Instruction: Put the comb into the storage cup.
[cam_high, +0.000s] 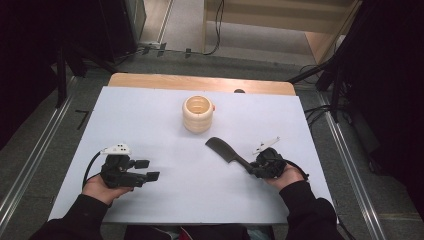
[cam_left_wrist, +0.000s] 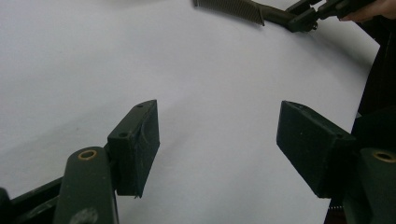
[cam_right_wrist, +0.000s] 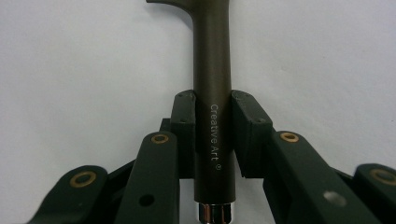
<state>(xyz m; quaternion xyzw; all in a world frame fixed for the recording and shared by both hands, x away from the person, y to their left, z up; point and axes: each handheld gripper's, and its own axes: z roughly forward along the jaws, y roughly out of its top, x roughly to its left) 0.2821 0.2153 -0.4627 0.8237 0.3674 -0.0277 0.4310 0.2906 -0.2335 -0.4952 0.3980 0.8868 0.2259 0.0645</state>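
Right gripper view is showing the right gripper pinching the comb by its handle, teeth pointing ahead, while the left gripper is waiting spread apart; lifting toward the wooden cup likely follows.

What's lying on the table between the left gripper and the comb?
Nothing. In the high view the white table is bare between the open left gripper and the comb, whose handle the right gripper clamps.
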